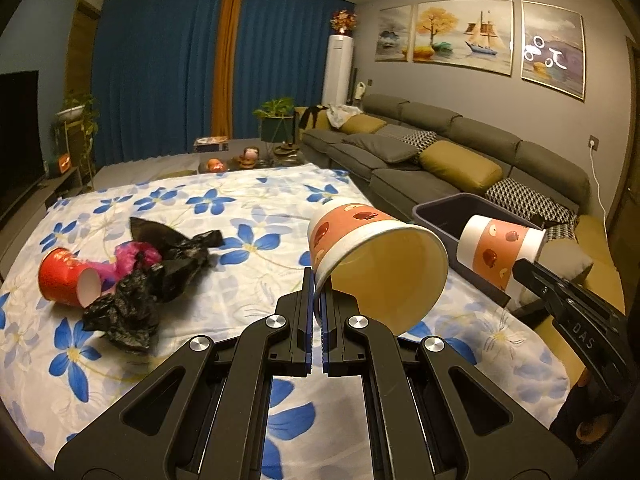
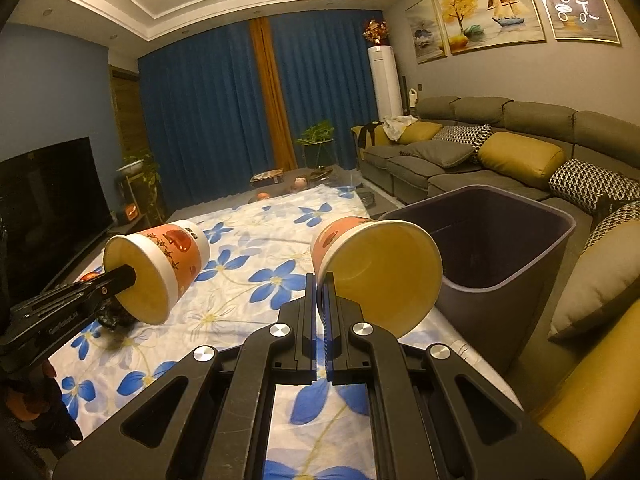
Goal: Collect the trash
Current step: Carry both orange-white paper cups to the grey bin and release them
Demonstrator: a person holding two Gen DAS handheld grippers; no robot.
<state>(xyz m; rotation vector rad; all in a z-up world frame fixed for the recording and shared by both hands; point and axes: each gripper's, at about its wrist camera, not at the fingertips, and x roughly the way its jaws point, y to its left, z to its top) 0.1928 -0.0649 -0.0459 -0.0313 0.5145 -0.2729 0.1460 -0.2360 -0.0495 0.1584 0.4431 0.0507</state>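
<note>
My left gripper [image 1: 319, 292] is shut on the rim of an orange-and-white paper cup [image 1: 372, 256], held above the flowered table. My right gripper [image 2: 320, 292] is shut on the rim of a like paper cup [image 2: 372, 268], held just left of the dark purple bin [image 2: 500, 248]. Each cup also shows in the other view: the right one [image 1: 496, 254] near the bin [image 1: 452, 212], the left one [image 2: 160, 264] over the table. On the table's left lie a red cup [image 1: 66, 276], black plastic bags [image 1: 152, 280] and a pink bag [image 1: 136, 254].
The table wears a white cloth with blue flowers [image 1: 240, 208]. A grey sofa with yellow and patterned cushions [image 1: 440, 152] runs along the right. A TV [image 2: 44, 208] stands at the left. A low table with small items [image 1: 248, 158] is beyond the far edge.
</note>
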